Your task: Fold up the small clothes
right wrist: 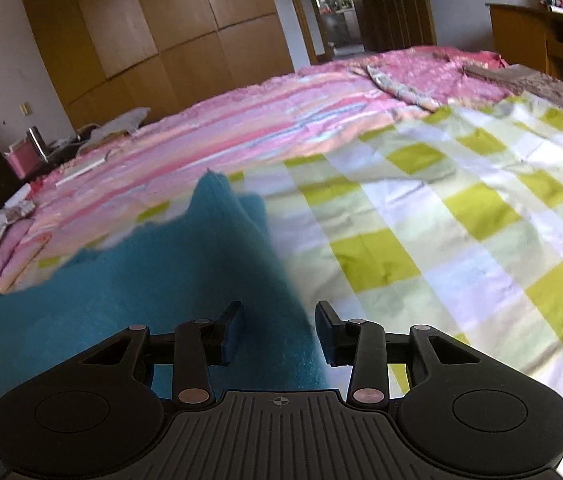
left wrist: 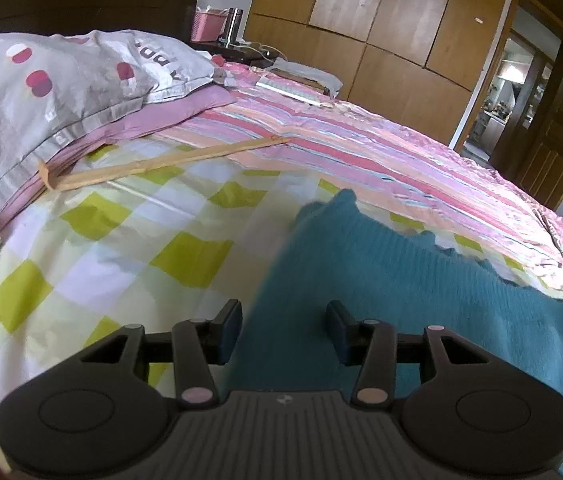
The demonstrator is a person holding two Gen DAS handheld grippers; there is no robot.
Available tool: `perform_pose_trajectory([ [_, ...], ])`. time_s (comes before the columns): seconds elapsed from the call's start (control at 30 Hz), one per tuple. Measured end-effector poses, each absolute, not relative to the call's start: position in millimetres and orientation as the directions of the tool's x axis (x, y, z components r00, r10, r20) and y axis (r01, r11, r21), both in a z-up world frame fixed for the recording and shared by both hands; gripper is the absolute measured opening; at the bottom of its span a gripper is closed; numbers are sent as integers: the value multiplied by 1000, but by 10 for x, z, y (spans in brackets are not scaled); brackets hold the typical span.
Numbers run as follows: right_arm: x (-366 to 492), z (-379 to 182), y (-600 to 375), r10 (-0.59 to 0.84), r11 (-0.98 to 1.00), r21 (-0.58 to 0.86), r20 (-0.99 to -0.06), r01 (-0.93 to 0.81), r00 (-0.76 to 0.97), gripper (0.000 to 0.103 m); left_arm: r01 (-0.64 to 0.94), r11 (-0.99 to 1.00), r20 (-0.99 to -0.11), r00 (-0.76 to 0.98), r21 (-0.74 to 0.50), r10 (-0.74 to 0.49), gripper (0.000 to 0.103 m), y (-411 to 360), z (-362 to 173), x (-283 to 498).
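A small teal knitted garment (left wrist: 381, 280) lies on the green-and-white checked sheet (left wrist: 129, 240) of a bed. In the left wrist view my left gripper (left wrist: 284, 330) is open, its jaws wide apart over the garment's left edge, with nothing between them. In the right wrist view the same teal garment (right wrist: 169, 276) lies at left, its far corner raised in a peak. My right gripper (right wrist: 280, 330) is open above the garment's right edge, and holds nothing.
A grey pillow (left wrist: 53, 92) with red spots lies at the bed's head, a long wooden stick (left wrist: 169, 162) beside it. A pink striped quilt (left wrist: 361, 140) covers the far half of the bed (right wrist: 241, 120). Wooden wardrobes (right wrist: 153, 32) stand behind.
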State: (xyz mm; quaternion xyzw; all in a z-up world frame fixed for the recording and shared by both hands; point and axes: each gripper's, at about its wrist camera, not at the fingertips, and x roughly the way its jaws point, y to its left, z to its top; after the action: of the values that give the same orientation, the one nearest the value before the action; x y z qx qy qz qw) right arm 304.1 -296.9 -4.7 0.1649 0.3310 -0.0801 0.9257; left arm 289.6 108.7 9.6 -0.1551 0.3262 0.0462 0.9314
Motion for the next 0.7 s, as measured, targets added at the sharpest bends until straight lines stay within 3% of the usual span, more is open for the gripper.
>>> perform_pose_trajectory([
  [0.3,3037,-76,-2991,-47,930,246,-657,273,752,37,-264,916,-650,760,-301,5,52,1195,74,2581],
  [0.57,2887,316,-2660,-144,966,85,-613,246,777,37,-277,904,-645,764,-324,3,51,1247,87,2282],
  [0.7,2904,455,-2403,-86,981,86,-609,174,789,37,-270,902,-648,762,-336,-13,51,1260,61,2220],
])
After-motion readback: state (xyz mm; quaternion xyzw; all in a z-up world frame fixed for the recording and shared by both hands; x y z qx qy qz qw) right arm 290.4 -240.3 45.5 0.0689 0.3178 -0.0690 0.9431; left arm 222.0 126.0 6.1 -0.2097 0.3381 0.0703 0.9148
